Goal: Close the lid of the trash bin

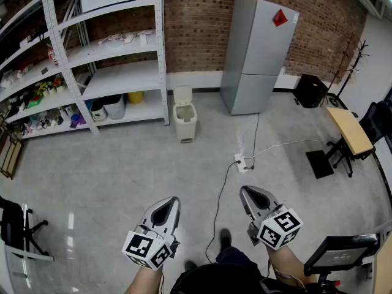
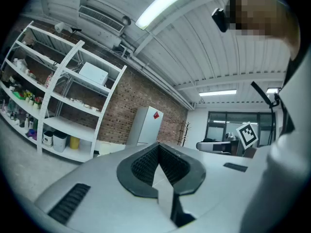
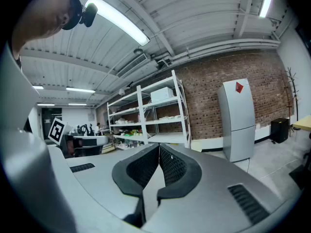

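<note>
— So where did we stand with the trash bin point(image 1: 185, 122)?
— Well away from it; it sat just right of the shelf rack point(image 1: 122, 72), lid point(image 1: 182, 94) upright. Our left tool point(image 1: 171, 203) and right tool point(image 1: 245, 192) were both pinched together, empty.
— Then we judged it best to walk close and nudge the lid forward and down.
</note>
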The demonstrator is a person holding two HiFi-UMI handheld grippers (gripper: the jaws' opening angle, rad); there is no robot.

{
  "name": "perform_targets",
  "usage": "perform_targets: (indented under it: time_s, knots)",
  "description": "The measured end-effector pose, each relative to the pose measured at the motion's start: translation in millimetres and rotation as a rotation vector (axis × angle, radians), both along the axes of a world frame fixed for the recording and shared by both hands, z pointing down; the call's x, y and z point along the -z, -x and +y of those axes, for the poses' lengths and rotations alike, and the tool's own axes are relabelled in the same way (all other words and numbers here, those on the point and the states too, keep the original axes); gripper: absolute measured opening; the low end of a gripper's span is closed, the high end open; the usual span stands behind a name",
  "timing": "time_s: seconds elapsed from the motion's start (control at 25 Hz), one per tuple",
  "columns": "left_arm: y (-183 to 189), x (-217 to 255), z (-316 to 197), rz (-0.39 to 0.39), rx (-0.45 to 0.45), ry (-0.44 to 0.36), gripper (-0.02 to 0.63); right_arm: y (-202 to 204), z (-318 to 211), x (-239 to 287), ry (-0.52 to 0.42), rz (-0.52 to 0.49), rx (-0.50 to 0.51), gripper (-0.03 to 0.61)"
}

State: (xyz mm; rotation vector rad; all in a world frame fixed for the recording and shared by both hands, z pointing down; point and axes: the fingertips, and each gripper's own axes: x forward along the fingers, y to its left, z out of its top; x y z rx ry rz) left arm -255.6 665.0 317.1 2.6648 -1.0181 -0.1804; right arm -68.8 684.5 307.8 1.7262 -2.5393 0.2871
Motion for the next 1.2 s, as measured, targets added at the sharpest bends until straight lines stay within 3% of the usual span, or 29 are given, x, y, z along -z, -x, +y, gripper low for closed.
perform_targets:
  time_s: [0.24, 0.48, 0.72, 0.84, 1.2]
  knots:
    - [-10.9, -6.9, -47.6, -0.037, 0.022, 0.015, -0.002, -8.9, -49.4, -15.5, 0.019, -0.042, 0.022, 0.008]
    - [-58.9, 11.9, -127.9, -0.052, 0.052, -0.015, -0.002, -55.7, -141.5, -9.3, -0.007, -0.077, 0.065, 0.008]
    - [-108.6, 14.4, -202.2, -0.043, 0.097, 0.013, -0.002, -115.1, -217.8, 4.2, -0.029, -0.075, 0.115, 0.008]
    - [-127.7, 14.8, -235.1, -0.075, 0.097, 0.022, -0.002, -136.9, -256.9, 1.1, -0.024, -0.102, 0.108, 0.008]
    - [-145.0, -4.5, -338.2, -0.084, 0.114, 0.053, -0.002, -157.5, -362.1, -21.1, 0.012, -0.116, 0.106, 0.009]
